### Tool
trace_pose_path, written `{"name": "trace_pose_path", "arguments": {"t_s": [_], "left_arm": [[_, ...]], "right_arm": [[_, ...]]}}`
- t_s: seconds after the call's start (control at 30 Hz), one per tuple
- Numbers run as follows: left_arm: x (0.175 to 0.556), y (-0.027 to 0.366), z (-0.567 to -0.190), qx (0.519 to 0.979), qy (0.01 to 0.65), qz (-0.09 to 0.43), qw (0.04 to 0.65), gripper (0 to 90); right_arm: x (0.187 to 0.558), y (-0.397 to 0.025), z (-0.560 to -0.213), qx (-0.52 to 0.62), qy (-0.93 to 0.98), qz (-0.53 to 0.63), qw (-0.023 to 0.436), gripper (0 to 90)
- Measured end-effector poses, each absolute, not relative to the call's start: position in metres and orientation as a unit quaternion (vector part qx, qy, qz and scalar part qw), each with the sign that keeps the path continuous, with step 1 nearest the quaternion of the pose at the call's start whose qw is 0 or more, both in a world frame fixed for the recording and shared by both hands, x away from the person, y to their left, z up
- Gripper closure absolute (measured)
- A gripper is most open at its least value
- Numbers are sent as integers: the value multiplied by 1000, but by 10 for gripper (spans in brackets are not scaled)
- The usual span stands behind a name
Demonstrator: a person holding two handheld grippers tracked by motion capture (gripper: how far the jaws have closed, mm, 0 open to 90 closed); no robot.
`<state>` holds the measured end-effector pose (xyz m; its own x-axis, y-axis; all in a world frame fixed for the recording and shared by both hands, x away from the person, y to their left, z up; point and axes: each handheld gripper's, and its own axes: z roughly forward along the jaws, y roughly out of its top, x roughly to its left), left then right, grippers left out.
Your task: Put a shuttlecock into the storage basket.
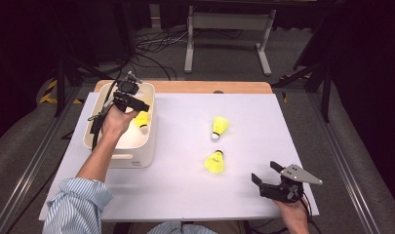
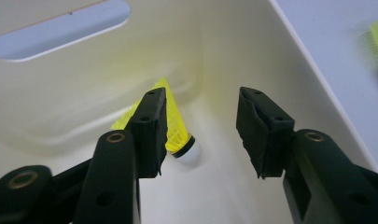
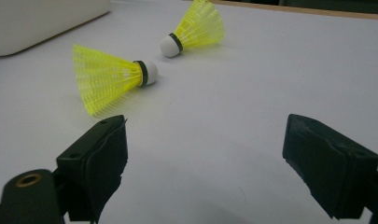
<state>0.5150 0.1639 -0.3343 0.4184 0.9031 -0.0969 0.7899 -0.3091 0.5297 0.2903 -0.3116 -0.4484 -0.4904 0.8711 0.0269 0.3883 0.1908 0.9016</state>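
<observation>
A yellow shuttlecock (image 1: 142,121) (image 2: 177,130) lies on the floor of a cream bin (image 1: 151,141) (image 2: 84,70) at the table's left. My left gripper (image 1: 136,108) (image 2: 200,93) hangs open just above it inside the bin; the shuttlecock rests beside the left jaw, free of both. Two more yellow shuttlecocks lie on the white table: the far one (image 1: 219,126) (image 3: 200,25) and the near one (image 1: 215,162) (image 3: 107,77). My right gripper (image 1: 265,171) (image 3: 206,122) stands open near the front right edge, empty, a short way from the near shuttlecock.
The white table top (image 1: 185,195) sits on a wooden board whose edge (image 1: 209,87) shows at the back. A bin corner (image 3: 37,23) appears in the right gripper view. Metal frames and cables stand on the floor beyond the table.
</observation>
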Motion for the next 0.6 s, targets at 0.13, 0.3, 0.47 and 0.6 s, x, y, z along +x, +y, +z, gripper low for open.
{"name": "trace_pose_path", "arguments": {"t_s": [0.13, 0.3, 0.47, 0.6], "left_arm": [[512, 166, -331, 800, 529, 109, 261, 474], [505, 164, -326, 798, 527, 126, 266, 425], [501, 163, -322, 796, 524, 124, 277, 398], [497, 160, -319, 798, 517, 123, 283, 389]], "right_arm": [[290, -311, -448, 433, 727, 465, 260, 142], [290, -311, -448, 433, 727, 464, 260, 142], [290, -311, -448, 433, 727, 465, 261, 142], [291, -311, -448, 435, 727, 464, 260, 142]]}}
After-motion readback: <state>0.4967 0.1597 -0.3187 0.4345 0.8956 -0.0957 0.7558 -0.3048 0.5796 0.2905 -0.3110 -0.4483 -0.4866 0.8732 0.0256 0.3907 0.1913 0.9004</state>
